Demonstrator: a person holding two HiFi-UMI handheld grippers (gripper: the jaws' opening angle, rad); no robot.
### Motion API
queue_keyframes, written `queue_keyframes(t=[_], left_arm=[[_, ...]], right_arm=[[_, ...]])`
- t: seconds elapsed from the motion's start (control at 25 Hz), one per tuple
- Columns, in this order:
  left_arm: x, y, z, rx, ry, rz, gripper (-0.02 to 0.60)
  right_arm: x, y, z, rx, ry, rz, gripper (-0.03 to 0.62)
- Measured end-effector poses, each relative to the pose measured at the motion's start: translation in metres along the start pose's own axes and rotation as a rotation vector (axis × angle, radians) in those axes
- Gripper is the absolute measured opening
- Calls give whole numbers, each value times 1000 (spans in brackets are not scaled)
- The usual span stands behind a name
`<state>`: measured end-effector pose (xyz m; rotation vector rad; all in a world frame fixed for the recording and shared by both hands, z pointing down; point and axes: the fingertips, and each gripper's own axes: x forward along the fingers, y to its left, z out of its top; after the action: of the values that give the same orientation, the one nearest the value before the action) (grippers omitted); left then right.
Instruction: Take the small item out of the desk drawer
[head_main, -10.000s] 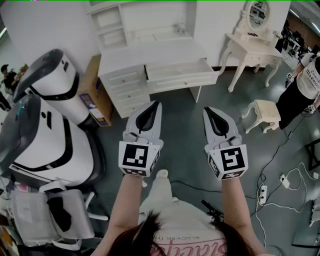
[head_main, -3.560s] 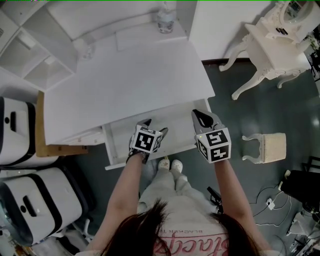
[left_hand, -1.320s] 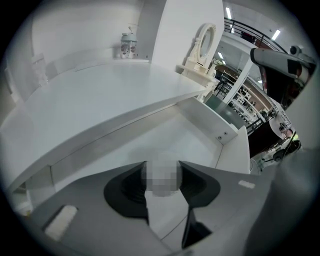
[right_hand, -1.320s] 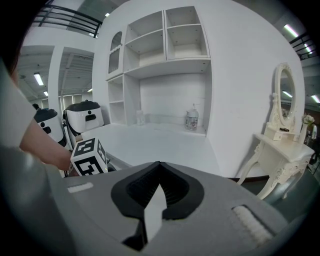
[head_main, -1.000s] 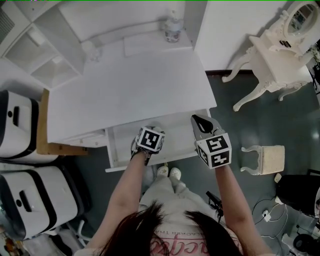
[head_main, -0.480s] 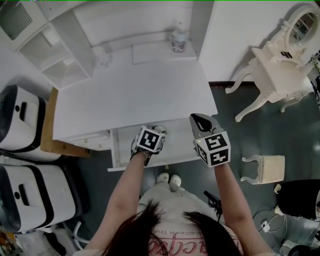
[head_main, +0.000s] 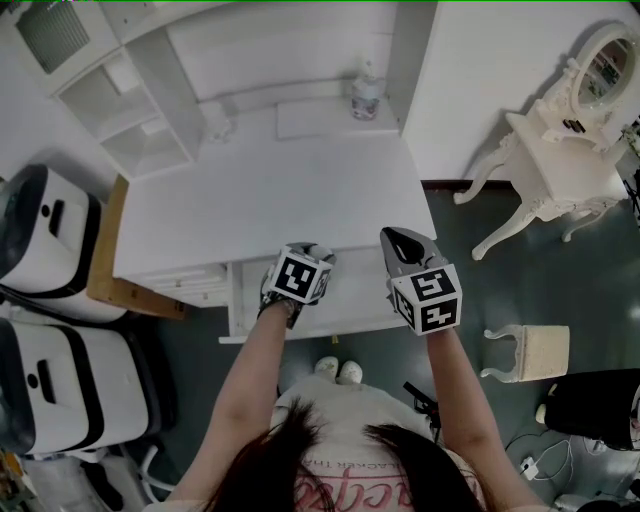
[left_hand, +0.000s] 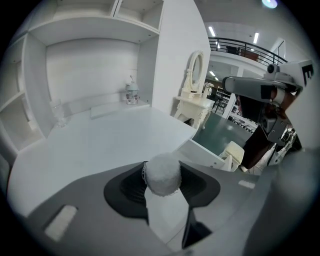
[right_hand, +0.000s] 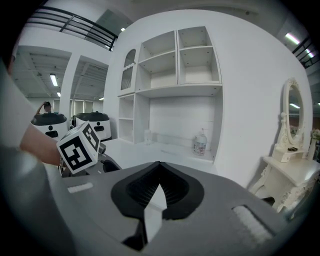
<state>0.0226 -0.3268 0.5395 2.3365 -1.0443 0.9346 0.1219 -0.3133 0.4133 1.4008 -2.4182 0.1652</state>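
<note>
A small white fluffy ball (left_hand: 161, 176) sits pinched between the jaws of my left gripper (left_hand: 162, 169), which is shut on it. In the head view the left gripper (head_main: 312, 256) hovers at the front edge of the white desk (head_main: 270, 195), above the open drawer (head_main: 350, 300). The ball itself is hidden there by the gripper. My right gripper (head_main: 402, 242) hangs over the drawer's right part, shut and empty; its tips (right_hand: 159, 165) meet in its own view. The left gripper's marker cube (right_hand: 78, 146) shows at that view's left.
A clear bottle (head_main: 365, 97) and a flat white pad (head_main: 310, 118) stand at the desk's back under open shelves (head_main: 120, 100). White-and-black machines (head_main: 45, 235) crowd the left. A white dressing table with mirror (head_main: 560, 150) and a stool (head_main: 525, 352) stand to the right.
The head view has swung so that the desk sits lower and further right in it. The left gripper keeps hold of the ball and has edged toward the desk's front edge.
</note>
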Motion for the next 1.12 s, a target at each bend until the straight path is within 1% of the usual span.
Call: queue_keyframes(t=[0.2, 0.36, 0.52, 0.88, 1.12], left_arm=[[-15, 3, 19, 21, -56, 18, 190], [-34, 8, 42, 49, -120, 46, 190], [-51, 14, 60, 59, -183, 77, 190], [-90, 19, 95, 82, -359, 100, 190], [-117, 23, 112, 93, -464, 145, 190]], right_arm=[[-1, 3, 13, -12, -31, 0, 3], [-1, 7, 26, -17, -57, -2, 3], [-2, 11, 38, -35, -80, -4, 3], [-5, 22, 68, -59, -134, 4, 3], [-10, 28, 87, -69, -189, -5, 3]])
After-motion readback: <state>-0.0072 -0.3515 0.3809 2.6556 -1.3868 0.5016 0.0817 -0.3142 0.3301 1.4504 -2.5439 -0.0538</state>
